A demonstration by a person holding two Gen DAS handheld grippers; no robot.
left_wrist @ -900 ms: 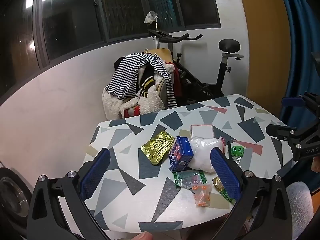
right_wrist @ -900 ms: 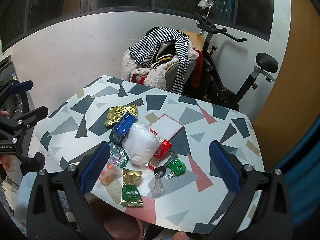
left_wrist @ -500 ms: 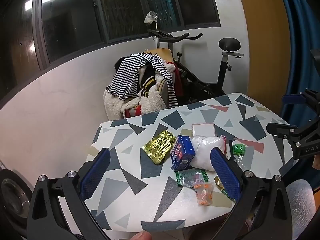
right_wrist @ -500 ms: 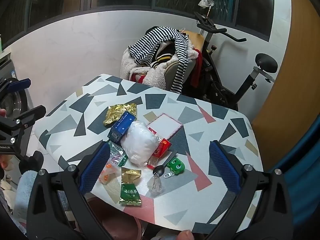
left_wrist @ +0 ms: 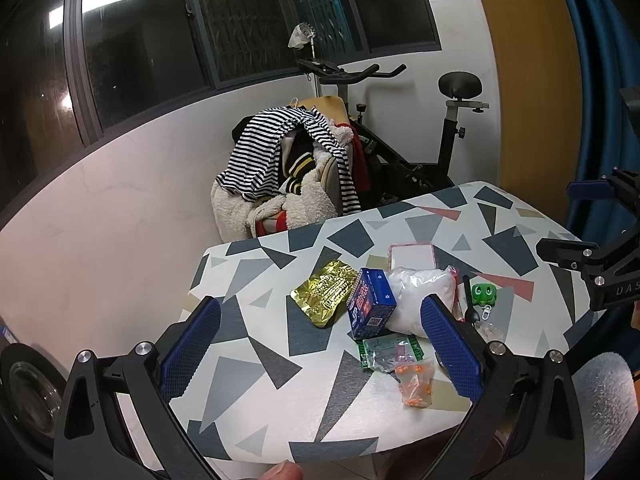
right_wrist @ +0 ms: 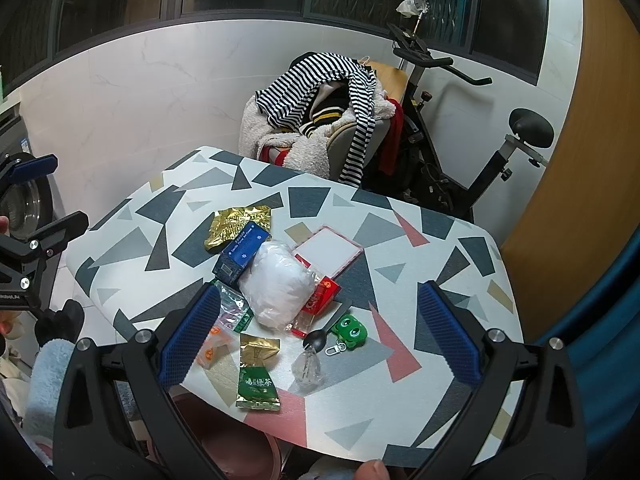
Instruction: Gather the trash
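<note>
Left claw [left_wrist: 320,344]: mine, jaws wide, holding nothing, above the table's [left_wrist: 280,412] near edge.
Right claw [right_wrist: 318,332]: mine, wide open, empty, over the pile.
Trash: gold wrapper [left_wrist: 325,298], blue box [left_wrist: 370,302], white bag [right_wrist: 278,282], tea packet [right_wrist: 257,378], clustered mid-table.
Frog keychain [right_wrist: 351,332]: beside the bag.

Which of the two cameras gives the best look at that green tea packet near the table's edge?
The right wrist view: the green tea packet lies in full view there, label readable. In the left wrist view a blue finger hides nearly all of it.
</note>
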